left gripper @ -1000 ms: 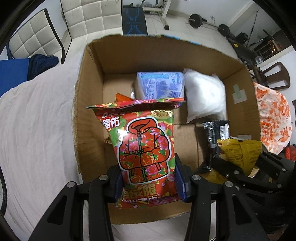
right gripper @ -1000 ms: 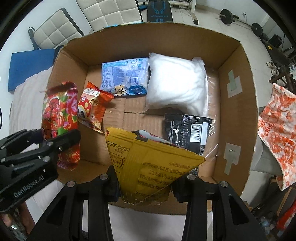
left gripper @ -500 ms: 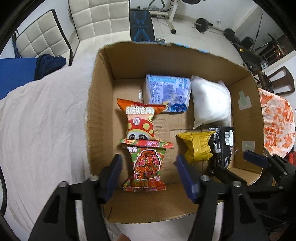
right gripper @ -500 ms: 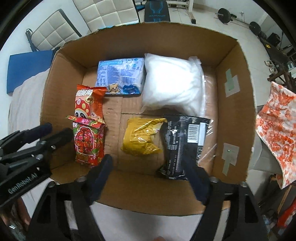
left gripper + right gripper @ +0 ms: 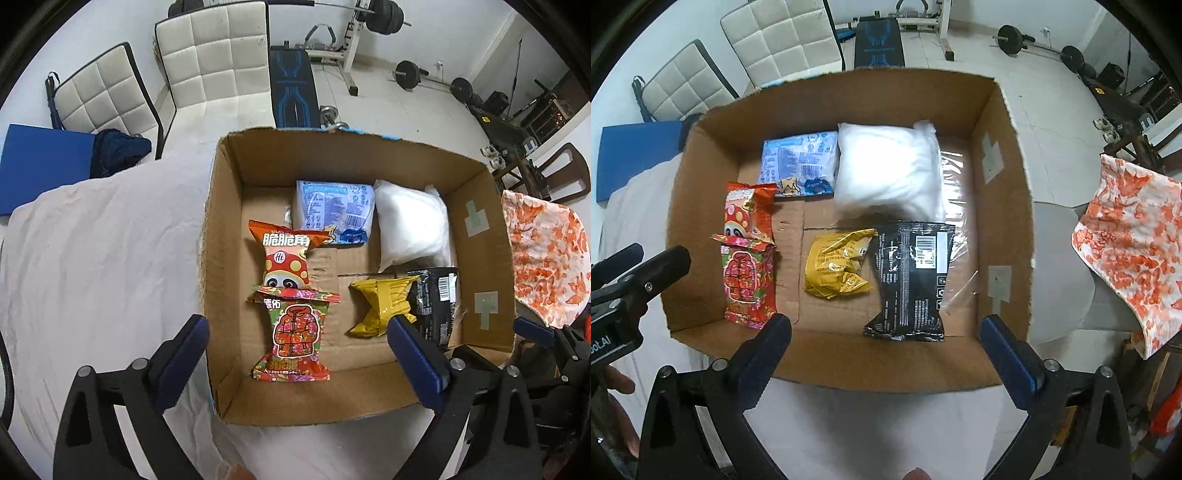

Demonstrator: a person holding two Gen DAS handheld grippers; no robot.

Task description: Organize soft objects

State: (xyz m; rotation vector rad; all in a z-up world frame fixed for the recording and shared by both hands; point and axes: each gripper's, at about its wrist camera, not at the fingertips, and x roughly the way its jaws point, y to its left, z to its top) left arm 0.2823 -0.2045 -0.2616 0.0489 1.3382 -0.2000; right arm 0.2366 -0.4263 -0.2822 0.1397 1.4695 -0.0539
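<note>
An open cardboard box [image 5: 221,229] [image 5: 1008,206] holds several soft packs. A red flowered packet [image 5: 293,334] [image 5: 748,284] lies at the near left, overlapping a red mushroom packet [image 5: 284,254] [image 5: 746,210]. A crumpled yellow packet [image 5: 380,306] [image 5: 836,264] lies in the middle beside a black packet [image 5: 437,302] [image 5: 912,277]. A blue packet [image 5: 332,212] [image 5: 799,162] and a white pillow pack [image 5: 410,221] [image 5: 886,173] lie at the back. My left gripper [image 5: 297,349] is open and empty above the box's near edge. My right gripper [image 5: 884,347] is open and empty above the near edge too.
The box stands on a white sheet [image 5: 92,258]. An orange patterned cloth [image 5: 546,254] [image 5: 1134,251] hangs at the right. White quilted chairs [image 5: 207,62], a blue mat [image 5: 40,166] and gym gear [image 5: 406,74] are behind.
Both grippers opened and let go: the red flowered packet and the yellow packet dropped into the box. Both grippers then drew back and up.
</note>
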